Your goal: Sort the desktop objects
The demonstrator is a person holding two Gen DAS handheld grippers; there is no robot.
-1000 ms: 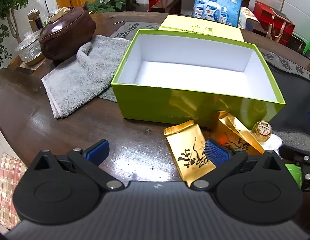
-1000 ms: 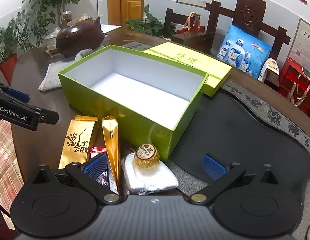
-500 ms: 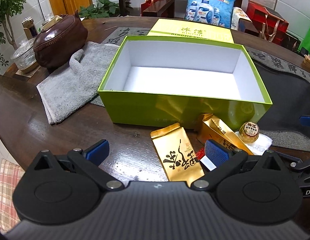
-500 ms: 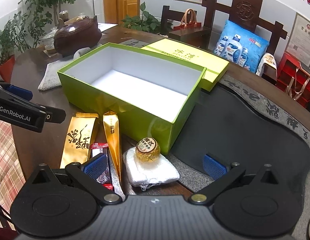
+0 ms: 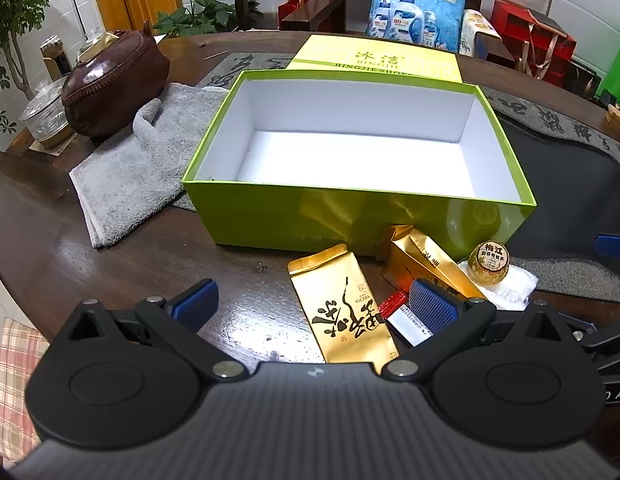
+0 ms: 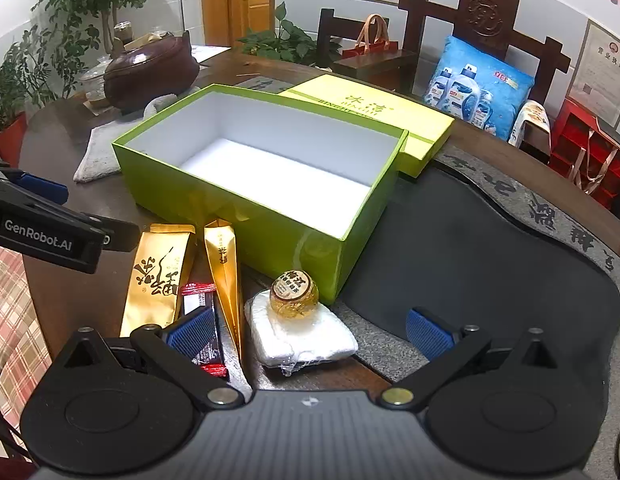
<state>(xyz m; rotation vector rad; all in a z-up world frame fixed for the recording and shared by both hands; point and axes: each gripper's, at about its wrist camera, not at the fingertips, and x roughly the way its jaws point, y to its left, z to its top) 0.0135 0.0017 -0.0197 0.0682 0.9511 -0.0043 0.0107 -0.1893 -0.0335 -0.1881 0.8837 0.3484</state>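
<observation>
Packets cluster at the near wall of the open green box (image 5: 361, 224), handy for dropping in: flat gold pouch (image 5: 343, 306), foil ball (image 6: 294, 291) on its white pack (image 6: 302, 338). Left gripper (image 5: 313, 304) and right gripper (image 6: 310, 330) hover over them, both spread wide, holding nothing

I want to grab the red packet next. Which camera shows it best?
The right wrist view: the red packet lies lengthwise between the two gold pouches, though the right tongs' near finger covers its middle. The left wrist view shows only a red corner and white label beside the left tongs' finger.
</observation>
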